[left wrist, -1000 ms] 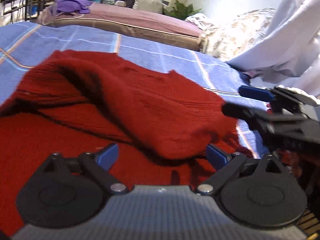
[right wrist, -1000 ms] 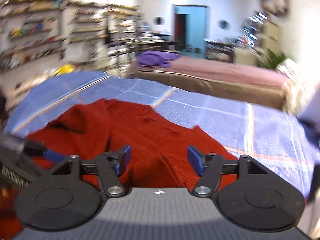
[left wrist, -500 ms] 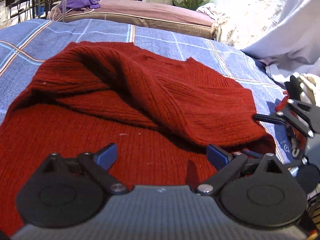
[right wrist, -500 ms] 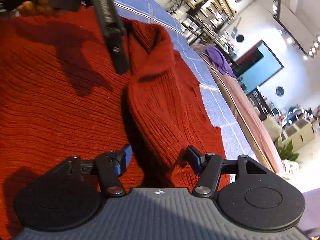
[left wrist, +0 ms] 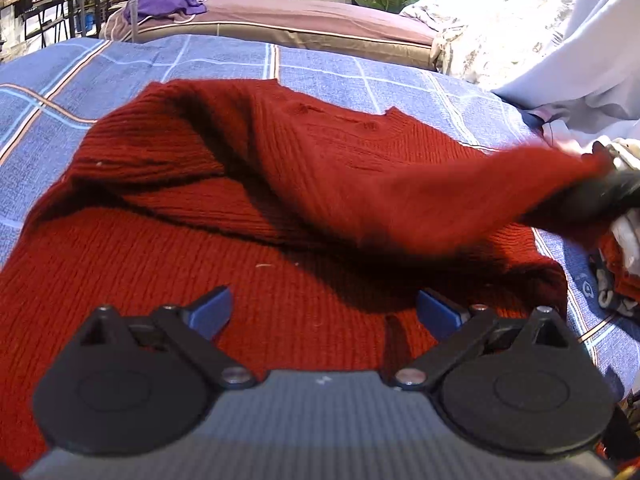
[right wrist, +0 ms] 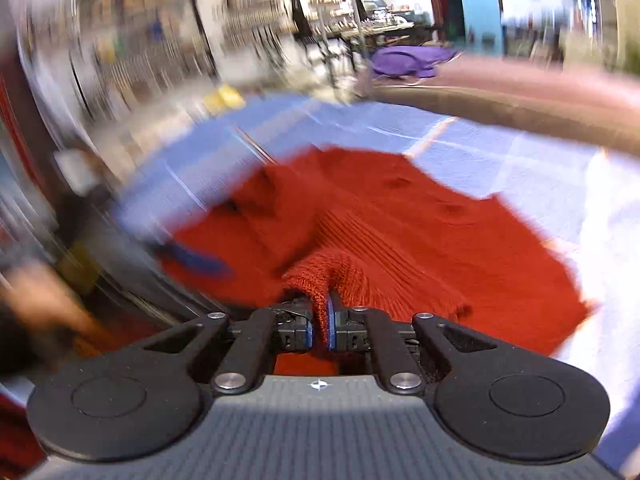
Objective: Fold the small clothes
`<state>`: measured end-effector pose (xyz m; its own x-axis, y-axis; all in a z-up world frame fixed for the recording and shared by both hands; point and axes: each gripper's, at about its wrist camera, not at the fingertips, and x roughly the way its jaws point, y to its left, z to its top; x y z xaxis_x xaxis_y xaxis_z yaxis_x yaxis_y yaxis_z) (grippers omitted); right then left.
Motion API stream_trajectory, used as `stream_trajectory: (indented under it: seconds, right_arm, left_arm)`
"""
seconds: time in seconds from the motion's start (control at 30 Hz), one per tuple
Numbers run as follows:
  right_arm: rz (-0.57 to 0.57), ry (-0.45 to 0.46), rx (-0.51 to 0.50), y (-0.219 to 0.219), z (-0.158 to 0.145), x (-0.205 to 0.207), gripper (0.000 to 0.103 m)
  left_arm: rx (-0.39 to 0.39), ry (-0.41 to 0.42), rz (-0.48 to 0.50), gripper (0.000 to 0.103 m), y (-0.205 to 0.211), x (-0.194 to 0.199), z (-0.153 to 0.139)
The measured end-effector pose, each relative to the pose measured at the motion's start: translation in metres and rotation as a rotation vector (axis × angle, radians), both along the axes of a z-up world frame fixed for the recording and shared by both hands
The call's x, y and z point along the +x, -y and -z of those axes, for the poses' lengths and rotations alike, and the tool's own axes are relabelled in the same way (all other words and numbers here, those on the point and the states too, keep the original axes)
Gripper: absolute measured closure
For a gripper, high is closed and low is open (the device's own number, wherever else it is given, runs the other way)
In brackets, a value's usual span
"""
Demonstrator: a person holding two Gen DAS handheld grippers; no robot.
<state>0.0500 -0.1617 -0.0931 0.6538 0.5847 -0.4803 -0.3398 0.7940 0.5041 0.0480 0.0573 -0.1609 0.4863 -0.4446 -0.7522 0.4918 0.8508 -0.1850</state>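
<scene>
R gripper [right wrist: 320, 326] pinches red sweater [left wrist: 280, 208] sleeve, neckline facing away; L gripper [left wrist: 324, 312] open.

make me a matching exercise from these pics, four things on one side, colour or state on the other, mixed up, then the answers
Things:
1. left gripper
2. right gripper
3. knit sweater
4. crumpled cloth on the far bed

Colour or state:
A. purple
B. shut on a fold of knit fabric
C. dark red, spread on the blue checked bedspread
D. open, nothing between its fingers

Pairs: 1-D, 2-B, 3-C, 4-A
</scene>
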Motion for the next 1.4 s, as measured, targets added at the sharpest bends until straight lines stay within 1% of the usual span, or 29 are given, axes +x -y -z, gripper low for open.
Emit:
stream_trajectory:
  seconds: [0.07, 0.1, 0.13, 0.17, 0.2, 0.27, 0.3, 0.37, 0.43, 0.53, 0.6, 0.67, 0.7, 0.73, 0.77, 0.8, 0.83, 0.87, 0.9, 0.93, 0.97, 1.0, 1.1, 1.13, 1.17, 1.2, 1.23, 1.33, 1.4]
  right_arm:
    - [-0.019, -0.054, 0.274, 0.019, -0.005, 0.006, 0.092]
    - [-0.016, -0.081, 0.367, 0.027, -0.005, 0.008, 0.092]
    - [-0.01, -0.098, 0.411, 0.033, -0.008, 0.009, 0.092]
    - [0.007, -0.102, 0.399, 0.037, -0.009, 0.01, 0.092]
    - [0.051, -0.098, 0.296, 0.037, -0.011, 0.01, 0.092]
    - [0.179, -0.136, -0.013, 0.032, -0.01, 0.014, 0.092]
    - [0.22, -0.146, -0.128, 0.03, -0.004, 0.017, 0.092]
    - [0.255, -0.217, -0.178, 0.035, 0.017, 0.028, 0.092]
    - [0.311, -0.239, -0.272, 0.035, 0.034, 0.032, 0.092]
    - [0.376, -0.22, -0.383, 0.03, 0.044, 0.031, 0.091]
    - [0.407, -0.168, -0.447, 0.024, 0.043, 0.027, 0.091]
    - [0.447, -0.12, -0.525, 0.023, 0.042, 0.021, 0.088]
    - [0.459, -0.107, -0.569, 0.022, 0.045, 0.024, 0.08]
    - [0.475, -0.108, -0.614, 0.027, 0.05, 0.031, 0.063]
    - [0.492, -0.104, -0.655, 0.029, 0.051, 0.032, 0.059]
    - [0.501, -0.083, -0.677, 0.027, 0.05, 0.029, 0.058]
    - [0.502, -0.054, -0.682, 0.025, 0.048, 0.025, 0.055]
    - [0.502, -0.016, -0.673, 0.033, 0.045, 0.019, 0.055]
    - [0.495, 0.022, -0.658, 0.031, 0.042, 0.013, 0.051]
    - [0.479, 0.05, -0.645, 0.028, 0.041, 0.008, 0.043]
    - [0.459, 0.06, -0.643, 0.025, 0.041, 0.004, 0.039]
    - [0.438, 0.058, -0.643, 0.022, 0.041, 0.001, 0.032]
    - [0.4, 0.036, -0.624, 0.014, 0.047, -0.001, 0.03]
    - [0.39, 0.023, -0.619, 0.012, 0.049, -0.001, 0.03]
    - [0.383, 0.011, -0.614, 0.011, 0.051, -0.002, 0.03]
    - [0.378, 0.002, -0.605, 0.007, 0.054, 0.001, 0.03]
    - [0.373, -0.003, -0.594, 0.006, 0.054, 0.0, 0.03]
    - [0.364, -0.013, -0.583, 0.002, 0.055, -0.004, 0.03]
    - [0.367, -0.012, -0.58, 0.0, 0.052, -0.009, 0.03]
  left_arm:
    - [0.001, -0.004, -0.007, 0.002, -0.002, 0.0, 0.001]
    - [0.001, -0.006, -0.01, 0.002, -0.004, 0.001, 0.001]
    - [0.0, -0.009, -0.013, 0.002, -0.004, 0.001, 0.001]
    - [0.001, -0.011, -0.016, 0.002, -0.005, 0.001, 0.002]
    - [0.002, -0.015, -0.019, 0.002, -0.006, 0.001, 0.002]
    - [0.005, -0.02, -0.02, 0.001, -0.007, 0.002, 0.002]
    - [0.005, -0.02, -0.02, 0.001, -0.007, 0.002, 0.002]
    - [0.007, -0.018, -0.019, 0.001, -0.007, 0.001, 0.002]
    - [0.012, -0.016, -0.021, 0.001, -0.008, 0.001, 0.001]
    - [0.016, 0.02, -0.042, 0.001, -0.012, 0.0, -0.005]
    - [0.009, 0.057, -0.072, 0.001, -0.021, 0.003, -0.011]
    - [-0.009, 0.091, -0.106, 0.001, -0.033, 0.006, -0.019]
    - [-0.02, 0.112, -0.13, 0.001, -0.039, 0.01, -0.023]
    - [-0.03, 0.132, -0.156, 0.001, -0.045, 0.014, -0.028]
    - [-0.04, 0.154, -0.181, 0.001, -0.051, 0.018, -0.032]
    - [-0.051, 0.186, -0.205, 0.001, -0.058, 0.023, -0.039]
    - [-0.057, 0.223, -0.225, 0.001, -0.063, 0.028, -0.045]
    - [-0.056, 0.261, -0.239, 0.001, -0.066, 0.033, -0.052]
    - [-0.048, 0.29, -0.247, 0.001, -0.067, 0.042, -0.058]
    - [-0.033, 0.31, -0.26, 0.002, -0.068, 0.052, -0.063]
    - [-0.021, 0.32, -0.28, 0.002, -0.068, 0.063, -0.067]
    - [-0.019, 0.315, -0.303, 0.002, -0.067, 0.077, -0.07]
    - [-0.021, 0.244, -0.391, 0.005, -0.061, 0.124, -0.078]
    - [-0.016, 0.223, -0.411, 0.008, -0.055, 0.139, -0.08]
    - [-0.003, 0.209, -0.407, 0.012, -0.044, 0.154, -0.081]
    - [0.021, 0.198, -0.388, 0.014, -0.032, 0.168, -0.08]
    - [0.069, 0.174, -0.367, 0.015, -0.018, 0.182, -0.077]
    - [0.242, 0.085, -0.312, 0.023, 0.022, 0.22, -0.052]
    - [0.376, 0.069, -0.328, 0.023, 0.036, 0.237, -0.032]
